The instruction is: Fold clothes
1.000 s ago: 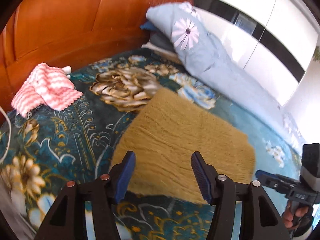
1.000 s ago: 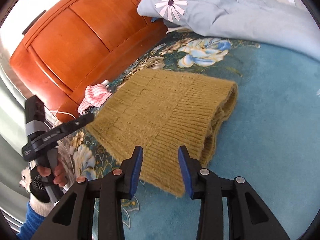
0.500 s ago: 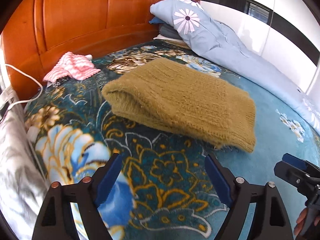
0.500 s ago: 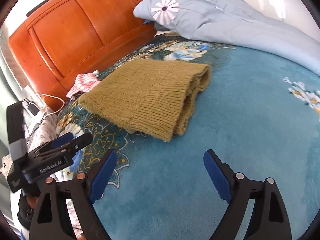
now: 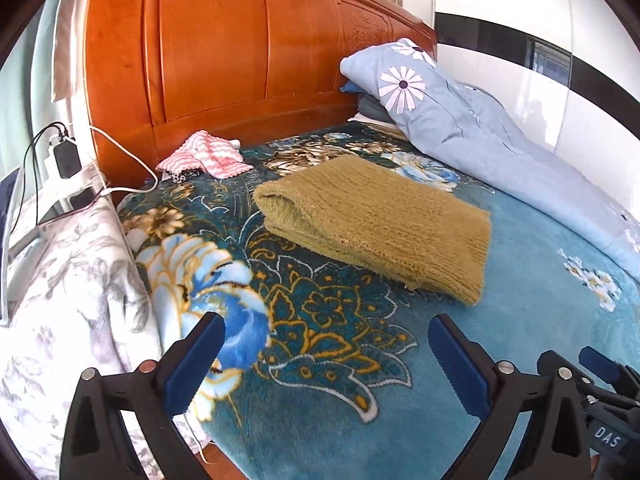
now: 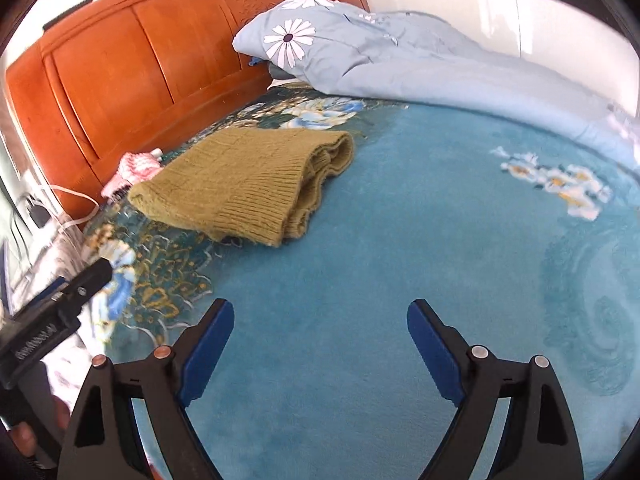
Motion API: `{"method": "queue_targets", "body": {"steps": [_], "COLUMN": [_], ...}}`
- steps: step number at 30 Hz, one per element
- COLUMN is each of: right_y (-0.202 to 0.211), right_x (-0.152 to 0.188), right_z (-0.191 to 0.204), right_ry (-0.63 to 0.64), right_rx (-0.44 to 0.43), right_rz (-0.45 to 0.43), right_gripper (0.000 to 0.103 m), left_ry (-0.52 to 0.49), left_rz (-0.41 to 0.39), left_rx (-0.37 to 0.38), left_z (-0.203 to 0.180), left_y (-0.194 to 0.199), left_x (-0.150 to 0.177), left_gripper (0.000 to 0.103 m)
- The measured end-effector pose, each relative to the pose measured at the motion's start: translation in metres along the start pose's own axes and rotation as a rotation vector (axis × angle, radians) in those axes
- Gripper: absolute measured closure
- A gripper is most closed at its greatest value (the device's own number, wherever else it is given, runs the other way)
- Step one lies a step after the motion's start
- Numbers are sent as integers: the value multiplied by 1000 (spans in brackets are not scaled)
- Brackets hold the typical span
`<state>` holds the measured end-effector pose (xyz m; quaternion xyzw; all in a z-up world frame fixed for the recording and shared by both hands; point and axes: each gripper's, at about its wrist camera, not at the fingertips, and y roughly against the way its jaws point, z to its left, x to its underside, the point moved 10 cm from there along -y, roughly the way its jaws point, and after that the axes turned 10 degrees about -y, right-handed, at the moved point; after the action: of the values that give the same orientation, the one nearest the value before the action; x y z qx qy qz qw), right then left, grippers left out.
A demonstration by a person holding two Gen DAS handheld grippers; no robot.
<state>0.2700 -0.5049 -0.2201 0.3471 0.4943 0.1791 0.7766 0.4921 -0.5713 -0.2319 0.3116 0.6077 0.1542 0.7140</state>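
Left gripper (image 5: 326, 354) opening, empty; sweater (image 5: 376, 222) beyond, unobstructed.

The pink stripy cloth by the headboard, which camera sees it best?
The left wrist view: the pink striped cloth lies whole and sharp. In the right wrist view it is small, half hidden behind the folded green sweater.

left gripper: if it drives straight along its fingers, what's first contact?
Probably the blue floral blanket, short of the folded olive sweater. Nothing lies between the left gripper's opening jaws; depth is uncertain.
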Motion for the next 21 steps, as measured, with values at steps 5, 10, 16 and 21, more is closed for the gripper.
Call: {"method": "queue_targets", "body": {"steps": [5,10,16,21], "right_y": [5,-2,-15,-10], "right_x": [-9,-28,-13,-16], "right_z": [-6,7,21,16], "right_ry": [5,-4,91,97], "right_rx": [28,32,6,38], "right_rz": [-37,-47,-26,-62], "right_gripper": [14,14,13,13], "left_ry": [-4,-23,-58,9], "left_rz": [-44,-49,-35,-1], "left_rx": [32,-14,-61,-5], "left_z": [-18,-20,-14,-16], "left_y": [11,11,0,-10], "left_x": [2,-5,-1,7], "left_gripper": [0,0,0,0]}}
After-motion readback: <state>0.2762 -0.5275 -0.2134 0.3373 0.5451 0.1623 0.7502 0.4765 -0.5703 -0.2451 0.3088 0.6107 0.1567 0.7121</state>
